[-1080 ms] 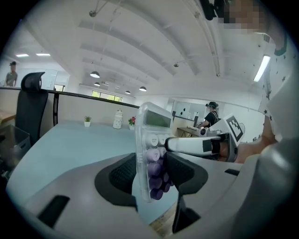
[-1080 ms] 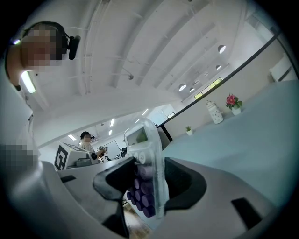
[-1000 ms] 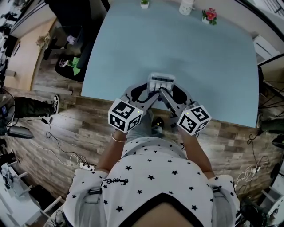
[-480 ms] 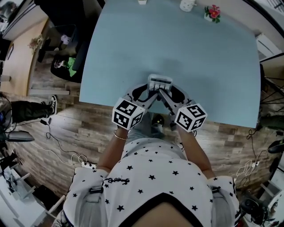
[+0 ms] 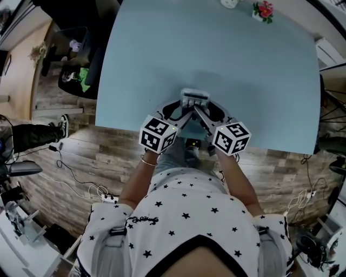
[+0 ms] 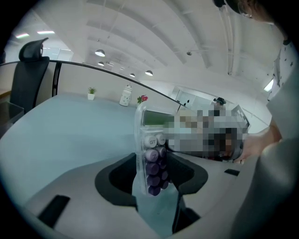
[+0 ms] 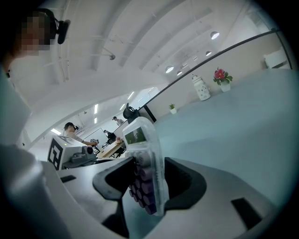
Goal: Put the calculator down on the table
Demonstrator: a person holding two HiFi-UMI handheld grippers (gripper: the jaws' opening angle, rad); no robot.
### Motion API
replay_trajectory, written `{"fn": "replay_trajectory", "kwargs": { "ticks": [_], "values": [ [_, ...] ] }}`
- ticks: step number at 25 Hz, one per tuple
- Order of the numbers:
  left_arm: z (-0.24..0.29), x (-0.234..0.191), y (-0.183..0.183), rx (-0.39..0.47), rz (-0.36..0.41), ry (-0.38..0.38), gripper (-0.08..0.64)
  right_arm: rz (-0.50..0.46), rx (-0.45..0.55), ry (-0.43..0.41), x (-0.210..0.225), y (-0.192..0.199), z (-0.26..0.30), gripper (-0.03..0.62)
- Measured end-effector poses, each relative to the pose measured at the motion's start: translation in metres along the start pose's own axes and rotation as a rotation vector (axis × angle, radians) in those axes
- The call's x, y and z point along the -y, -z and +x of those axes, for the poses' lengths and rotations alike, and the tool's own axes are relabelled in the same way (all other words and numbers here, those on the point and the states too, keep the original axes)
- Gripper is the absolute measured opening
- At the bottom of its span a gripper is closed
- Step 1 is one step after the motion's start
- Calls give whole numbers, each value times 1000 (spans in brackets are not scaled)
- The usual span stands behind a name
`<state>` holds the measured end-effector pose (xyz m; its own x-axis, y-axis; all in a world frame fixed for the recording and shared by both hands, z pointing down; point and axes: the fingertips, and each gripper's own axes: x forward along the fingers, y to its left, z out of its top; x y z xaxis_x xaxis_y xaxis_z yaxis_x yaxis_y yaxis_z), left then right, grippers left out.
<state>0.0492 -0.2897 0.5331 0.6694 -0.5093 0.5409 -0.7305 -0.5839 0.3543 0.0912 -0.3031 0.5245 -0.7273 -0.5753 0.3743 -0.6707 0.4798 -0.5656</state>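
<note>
1. Head view: a person in a star-print shirt point(image 5: 184, 216) stands at the 6 o'clock edge of a pale blue counter point(image 5: 216, 54), a tool in each hand.
2. The left hand-held gripper point(image 5: 185, 111) and the right hand-held gripper point(image 5: 203, 112) meet on one calculator point(image 5: 194, 99), which lies just inside the counter's near edge. Whether it touches the surface cannot be told.
3. The left cube point(image 5: 158, 133) sits at 7 o'clock of the calculator and the right cube point(image 5: 231, 138) at 5 o'clock.
4. Left gripper view: the left hand-held gripper point(image 6: 153, 186) is clamped on the calculator point(image 6: 150, 140). Its jaws are set wide on either side of the clear case, and the purple keys face 3 o'clock.
5. Right gripper view: the right hand-held gripper point(image 7: 148, 189) grips the same calculator point(image 7: 145, 158), jaws wide against the case and keys facing 9 o'clock.
6. At the counter's far edge, toward 1 o'clock from the calculator in the head view, stand a white jar point(image 5: 230, 2) and red flowers point(image 5: 264, 10).
7. In the left gripper view a small plant point(image 6: 91, 93) stands just beside the jar, at its 9 o'clock, and a black chair point(image 6: 32, 56) stands at the counter's left edge.
</note>
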Motion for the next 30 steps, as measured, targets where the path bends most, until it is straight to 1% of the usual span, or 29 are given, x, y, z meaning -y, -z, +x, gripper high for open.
{"fn": "replay_trajectory", "kwargs": {
  "ticks": [6,11,18,25,30],
  "values": [
    [10,-8,9,-39,-13,-1,218,9,-27,23,11,8,8,189],
    [16,-10,9,-50,-27,3,218,30,-23,49,19,8,11,192],
    [24,-17,10,-69,-76,-8,225,-2,-33,93,29,5,18,201],
    [30,-21,7,-90,-86,-18,232,24,-32,114,37,2,22,206],
    [35,-28,6,-102,-106,-26,236,17,-50,134,44,0,28,214]
  ]
}}
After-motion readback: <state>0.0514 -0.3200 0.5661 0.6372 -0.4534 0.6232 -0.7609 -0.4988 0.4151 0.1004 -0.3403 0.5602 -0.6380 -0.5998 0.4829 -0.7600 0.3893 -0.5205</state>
